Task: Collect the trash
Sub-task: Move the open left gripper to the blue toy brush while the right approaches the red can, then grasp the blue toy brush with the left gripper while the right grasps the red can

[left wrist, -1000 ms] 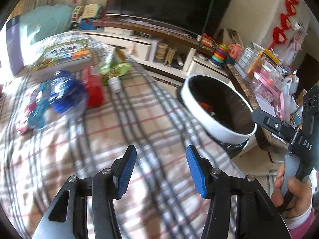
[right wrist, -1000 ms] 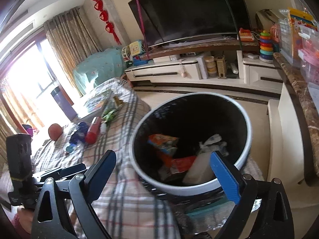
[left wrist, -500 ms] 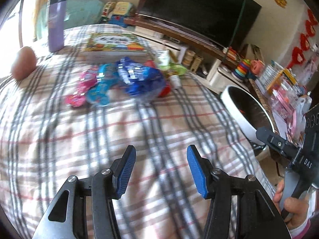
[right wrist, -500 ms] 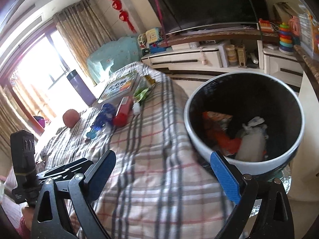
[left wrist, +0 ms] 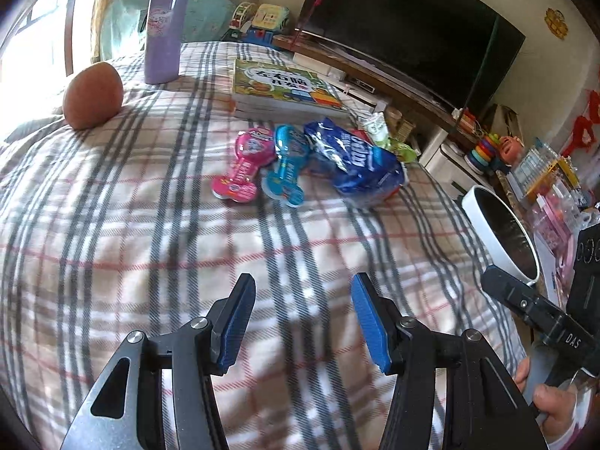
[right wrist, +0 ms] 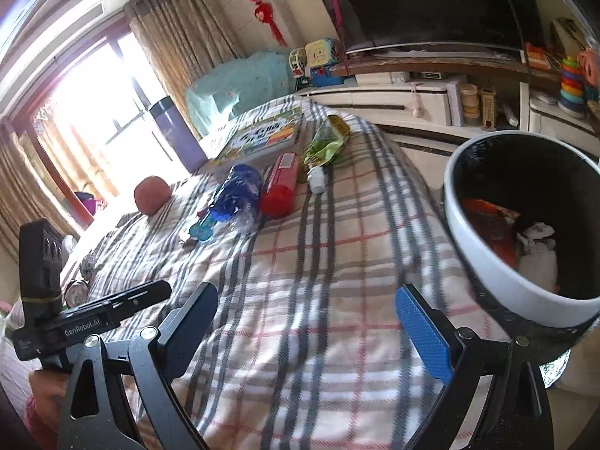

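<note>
Wrappers [left wrist: 352, 161] near, perhaps touching, book [left wrist: 283, 84].

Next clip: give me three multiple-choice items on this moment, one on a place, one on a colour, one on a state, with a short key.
1. Where does the purple bottle stand?
A. in the bin
B. on the plaid blanket, behind the book
C. on the TV shelf

2. What colour is the large crumpled wrapper?
A. blue
B. yellow
C. white

3. What is the left gripper holding?
A. the pink packet
B. the bottle
C. nothing, jaws apart

Key: 1 B, it stands upright on the cloth by the book. 2 A, shiny blue foil. 3 C, only blanket shows between the pads.
</note>
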The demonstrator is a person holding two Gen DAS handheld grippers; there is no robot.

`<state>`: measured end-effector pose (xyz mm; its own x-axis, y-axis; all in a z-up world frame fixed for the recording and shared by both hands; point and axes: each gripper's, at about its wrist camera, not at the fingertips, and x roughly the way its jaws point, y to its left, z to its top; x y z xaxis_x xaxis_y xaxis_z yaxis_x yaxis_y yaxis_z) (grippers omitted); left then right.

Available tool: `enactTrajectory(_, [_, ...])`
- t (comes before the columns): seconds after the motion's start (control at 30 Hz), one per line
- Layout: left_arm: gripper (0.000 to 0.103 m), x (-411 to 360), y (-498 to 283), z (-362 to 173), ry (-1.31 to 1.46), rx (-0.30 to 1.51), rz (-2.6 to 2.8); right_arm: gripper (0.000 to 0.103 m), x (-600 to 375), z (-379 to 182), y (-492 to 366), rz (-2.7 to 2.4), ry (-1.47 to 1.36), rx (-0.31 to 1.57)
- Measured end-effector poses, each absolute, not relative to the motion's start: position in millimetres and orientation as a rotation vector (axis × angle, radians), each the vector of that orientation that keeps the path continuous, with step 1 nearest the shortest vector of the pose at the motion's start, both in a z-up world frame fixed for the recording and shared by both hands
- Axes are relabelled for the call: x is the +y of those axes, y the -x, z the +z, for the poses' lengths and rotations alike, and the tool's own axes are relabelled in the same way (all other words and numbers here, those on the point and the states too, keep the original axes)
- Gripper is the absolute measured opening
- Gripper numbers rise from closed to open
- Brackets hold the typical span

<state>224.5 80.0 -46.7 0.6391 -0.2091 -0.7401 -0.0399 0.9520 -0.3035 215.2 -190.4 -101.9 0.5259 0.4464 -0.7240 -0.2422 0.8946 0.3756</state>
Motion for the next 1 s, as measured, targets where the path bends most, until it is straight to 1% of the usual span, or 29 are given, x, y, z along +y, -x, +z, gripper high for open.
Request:
enactTrajectory(0.17, [0.053,87.5,-237.8,-47.2,0.293,0.879,-0.1,0.097,-176.2,-108.4,-224.7,0.448,-0.25,0.972])
enactTrajectory(0.4, [0.052,93.5,-258.9,-49.7,0.29,0.882,-0.1,0.096,-164.4,-111.7,-238.1,0.459,-0.255,0.966])
enactTrajectory(0.5, [0.052,94.1,-268.8,-49.2,0.278,0.876,-0.095,0.095,-165.1,-111.4,-248.5,0.449,-0.272,0.964])
enactTrajectory(0.6, [0.051,95.2,-277.8,-47.4,0.274,0.866,-0.093,0.084,-165.5,-110.7,-258.1,0.435,-0.279,0.962])
enactTrajectory(0.67, [0.051,94.9,-285.5,-46.2,0.266,0.86,-0.097,0.074,-164.3,-111.4,-267.5,0.425,-0.283,0.968])
enactTrajectory(0.7, [0.051,94.6,-288.2,-46.8,0.26,0.858,-0.098,0.071,-163.6,-111.9,-271.7,0.423,-0.287,0.971])
enactTrajectory(0.73, [0.051,93.8,-291.9,-47.0,0.252,0.858,-0.1,0.065,-161.9,-112.1,-276.3,0.423,-0.289,0.972])
enactTrajectory(0.77, [0.051,93.0,-296.1,-47.5,0.246,0.86,-0.103,0.062,-160.7,-112.6,-279.7,0.425,-0.289,0.973])
enactTrajectory(0.9, [0.05,88.5,-312.0,-52.1,0.219,0.87,-0.114,0.055,-149.7,-114.4,-294.9,0.443,-0.274,0.973])
enactTrajectory(1.0, [0.045,84.6,-322.2,-56.5,0.203,0.885,-0.118,0.051,-140.0,-120.1,-307.9,0.462,-0.271,0.995])
